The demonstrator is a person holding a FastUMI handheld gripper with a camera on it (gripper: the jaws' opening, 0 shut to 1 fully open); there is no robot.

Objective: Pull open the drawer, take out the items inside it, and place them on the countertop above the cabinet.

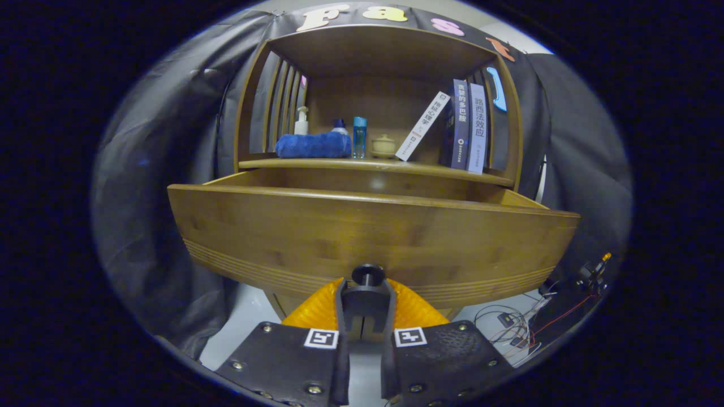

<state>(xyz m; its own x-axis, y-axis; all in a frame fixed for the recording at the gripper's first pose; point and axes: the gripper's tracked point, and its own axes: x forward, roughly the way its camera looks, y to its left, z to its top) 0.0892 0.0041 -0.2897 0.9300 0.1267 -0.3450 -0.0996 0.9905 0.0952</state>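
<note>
The wooden drawer (367, 232) of the cabinet stands pulled out toward me, its front panel just ahead of the fingers. My gripper (366, 294) is shut on the drawer's dark round knob (368, 275), with both fingers pressing its sides. The drawer's inside is hidden behind the tall front panel, so I cannot see any items in it. Above the drawer lies the cabinet's countertop (373, 165).
On the countertop stand a folded blue towel (313, 145), a pump bottle (302, 121), a blue bottle (360, 137), a small lidded jar (383, 146) and three books (461, 124), one leaning. Loose wires and a small device (543, 316) lie on the floor at the right.
</note>
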